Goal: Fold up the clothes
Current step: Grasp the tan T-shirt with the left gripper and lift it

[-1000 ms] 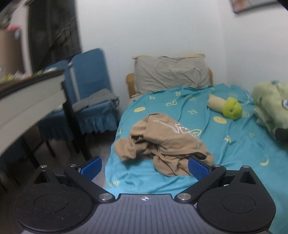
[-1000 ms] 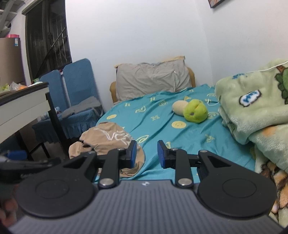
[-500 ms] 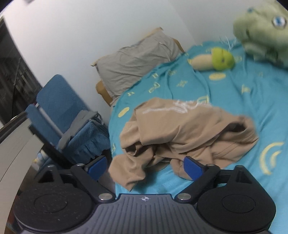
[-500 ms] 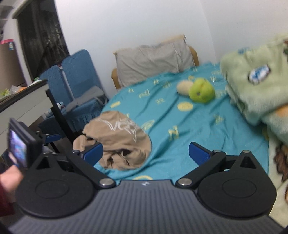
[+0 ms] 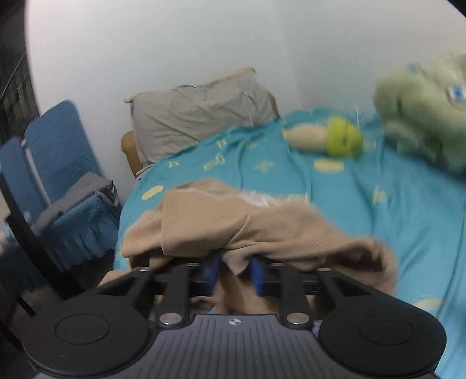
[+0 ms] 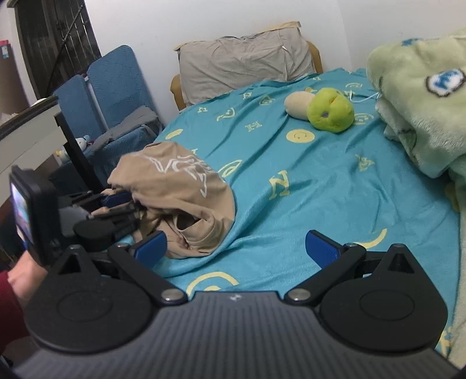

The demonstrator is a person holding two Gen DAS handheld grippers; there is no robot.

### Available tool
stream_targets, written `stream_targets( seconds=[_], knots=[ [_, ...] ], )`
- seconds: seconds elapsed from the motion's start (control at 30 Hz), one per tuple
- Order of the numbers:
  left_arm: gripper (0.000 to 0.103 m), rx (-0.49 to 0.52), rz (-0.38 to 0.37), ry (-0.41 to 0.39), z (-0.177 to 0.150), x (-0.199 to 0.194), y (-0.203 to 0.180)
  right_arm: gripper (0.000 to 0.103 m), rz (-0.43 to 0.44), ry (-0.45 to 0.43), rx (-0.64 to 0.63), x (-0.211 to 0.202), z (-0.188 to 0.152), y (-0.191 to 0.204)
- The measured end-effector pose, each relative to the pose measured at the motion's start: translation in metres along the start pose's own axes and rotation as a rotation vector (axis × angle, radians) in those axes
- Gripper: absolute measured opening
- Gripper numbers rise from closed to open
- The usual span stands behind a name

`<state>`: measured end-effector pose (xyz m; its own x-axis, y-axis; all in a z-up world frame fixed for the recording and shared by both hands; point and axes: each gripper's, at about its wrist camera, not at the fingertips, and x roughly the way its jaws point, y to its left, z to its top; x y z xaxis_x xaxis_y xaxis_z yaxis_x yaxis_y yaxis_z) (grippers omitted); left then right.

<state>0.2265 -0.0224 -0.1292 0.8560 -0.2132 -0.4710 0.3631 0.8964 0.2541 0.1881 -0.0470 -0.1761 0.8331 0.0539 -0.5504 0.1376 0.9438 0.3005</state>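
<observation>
overhead, white walls (image 6: 335,23); below, teal bedsheet (image 6: 320,180)

The left gripper (image 5: 234,272) points forward and somewhat down, and its jaws have just been closing: the two blue fingers (image 5: 210,271) now stand close together with a fold of tan cloth (image 5: 233,230) pinched between them. In the right wrist view this gripper reaches in from the left edge, carried by a hand (image 6: 24,275) in a red sleeve (image 6: 8,309). The right gripper (image 6: 236,249) also tilts downward, its blue fingers (image 6: 321,247) spread as wide as they go, with nothing between them.
</observation>
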Motion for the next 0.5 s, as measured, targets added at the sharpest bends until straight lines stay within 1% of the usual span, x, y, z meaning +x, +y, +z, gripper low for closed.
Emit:
stream_targets(
  seconds=[0.03,0.13,0.23,0.33,0.47,0.5],
  knots=[
    [0.01,-0.037,-0.012,-0.013,0.006,-0.003,0.001,0.103,-0.001,0.005,0.001,0.002,-0.001,-0.001],
    [0.001,-0.087,-0.028,-0.092,0.025,-0.028,0.002,0.103,0.002,0.0,0.019,0.001,-0.001,-0.004],
    [0.001,-0.116,-0.041,-0.175,0.045,-0.063,0.002,0.103,0.01,-0.025,0.034,-0.003,0.001,-0.006],
    [0.001,-0.15,-0.045,-0.248,0.057,-0.108,-0.002,0.103,0.024,-0.052,0.04,-0.01,0.002,-0.006],
    [0.001,-0.222,-0.079,-0.296,0.061,-0.156,-0.008,0.103,0.058,-0.065,0.057,-0.021,0.002,-0.003],
    [0.001,-0.214,-0.081,-0.317,0.061,-0.169,-0.012,0.103,0.077,-0.065,0.06,-0.024,0.002,-0.002]
  ],
)
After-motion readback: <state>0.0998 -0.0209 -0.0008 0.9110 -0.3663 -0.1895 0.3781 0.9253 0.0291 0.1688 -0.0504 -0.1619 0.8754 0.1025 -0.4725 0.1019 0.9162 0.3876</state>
